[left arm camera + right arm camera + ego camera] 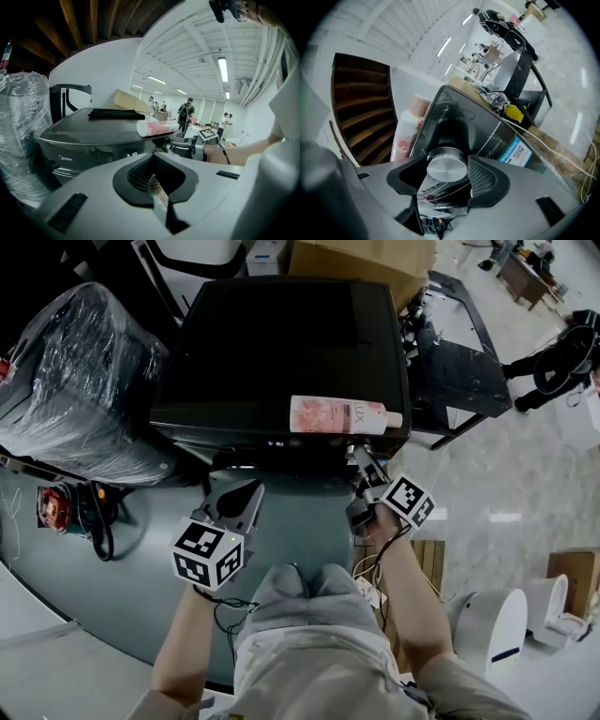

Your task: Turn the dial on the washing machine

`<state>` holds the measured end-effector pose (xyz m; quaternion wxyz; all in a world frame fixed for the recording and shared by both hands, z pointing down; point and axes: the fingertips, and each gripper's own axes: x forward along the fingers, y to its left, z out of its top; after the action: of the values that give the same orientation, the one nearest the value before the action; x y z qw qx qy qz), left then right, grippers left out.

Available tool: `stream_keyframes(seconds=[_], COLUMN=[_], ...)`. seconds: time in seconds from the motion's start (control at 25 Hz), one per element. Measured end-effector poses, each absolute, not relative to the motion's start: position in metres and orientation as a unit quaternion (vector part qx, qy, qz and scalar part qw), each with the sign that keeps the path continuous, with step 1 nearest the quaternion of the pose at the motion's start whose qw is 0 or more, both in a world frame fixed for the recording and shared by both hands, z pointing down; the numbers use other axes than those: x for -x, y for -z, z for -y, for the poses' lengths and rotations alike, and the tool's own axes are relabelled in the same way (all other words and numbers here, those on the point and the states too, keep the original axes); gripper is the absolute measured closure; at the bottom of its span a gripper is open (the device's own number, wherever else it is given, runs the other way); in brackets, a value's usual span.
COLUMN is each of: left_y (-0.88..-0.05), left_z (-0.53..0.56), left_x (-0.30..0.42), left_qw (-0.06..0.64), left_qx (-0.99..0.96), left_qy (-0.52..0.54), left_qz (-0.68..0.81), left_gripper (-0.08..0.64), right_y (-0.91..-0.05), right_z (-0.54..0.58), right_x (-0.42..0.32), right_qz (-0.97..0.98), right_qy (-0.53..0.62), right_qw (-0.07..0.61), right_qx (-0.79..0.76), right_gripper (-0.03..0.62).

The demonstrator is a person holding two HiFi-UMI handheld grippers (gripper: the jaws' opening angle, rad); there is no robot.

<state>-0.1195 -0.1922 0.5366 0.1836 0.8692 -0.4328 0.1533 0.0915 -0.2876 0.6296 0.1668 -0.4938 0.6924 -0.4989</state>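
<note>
Now, with right tongs (447, 180) clasping the dial (446, 165) and left tongs (157, 190) shut and empty, I should roll squarely about its axis, without slipping.

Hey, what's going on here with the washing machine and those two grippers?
A person stands at a black washing machine with a gripper in each hand. The right gripper has its jaws around the silver dial on the front panel, with the pads against its sides. The left gripper is shut and empty, held in front of the machine. A pink bottle lies on its side on top.
</note>
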Motion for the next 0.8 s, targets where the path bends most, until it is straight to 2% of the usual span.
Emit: stream_keyframes(seconds=[0.36, 0.8], left_y=[-0.538, -0.531], left_z=[0.186, 0.181], left_x=[0.120, 0.128], left_qw=[0.190, 0.194], left_qx=[-0.863, -0.856], left_qy=[-0.168, -0.182], left_qz=[0.438, 0.443], left_gripper=[0.541, 0.541], right_y=[-0.635, -0.632], right_z=[0.286, 0.289], right_x=[-0.087, -0.082], right_qz=[-0.719, -0.724], right_qy=[0.414, 0.371], right_qw=[0.043, -0.026], right_qx=[0.557, 0.580], right_gripper=[0.290, 0.295])
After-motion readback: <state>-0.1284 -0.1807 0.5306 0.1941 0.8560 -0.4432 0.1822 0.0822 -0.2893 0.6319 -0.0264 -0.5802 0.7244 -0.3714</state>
